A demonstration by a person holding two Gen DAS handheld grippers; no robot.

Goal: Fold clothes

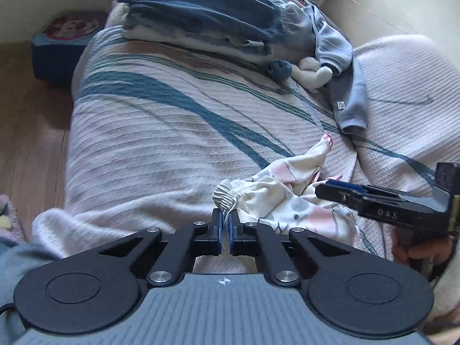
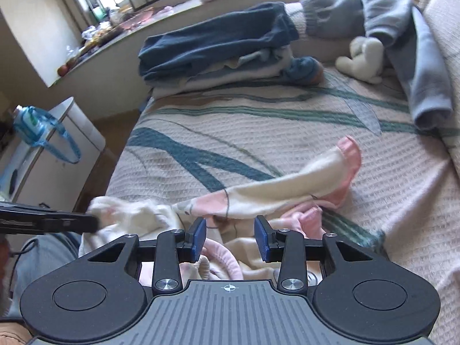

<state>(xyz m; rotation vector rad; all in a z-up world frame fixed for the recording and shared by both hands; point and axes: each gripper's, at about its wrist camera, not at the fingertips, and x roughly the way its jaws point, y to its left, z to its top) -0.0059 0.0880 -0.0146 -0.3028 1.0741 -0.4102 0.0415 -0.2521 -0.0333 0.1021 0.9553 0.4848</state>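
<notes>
The left gripper (image 1: 226, 220) was clamped shut on the ribbed cuff (image 1: 224, 198) of the white-and-pink garment (image 1: 287, 195), which lay crumpled on the striped bedspread (image 1: 161, 132). From that cuff its long axis ran toward two o'clock. The right gripper (image 2: 230, 230) hovered half open just above the garment's middle folds, gripping nothing.

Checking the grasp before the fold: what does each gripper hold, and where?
The left gripper pinches the white patterned garment at its ribbed cuff. The right gripper is open above it, holding nothing.
</notes>
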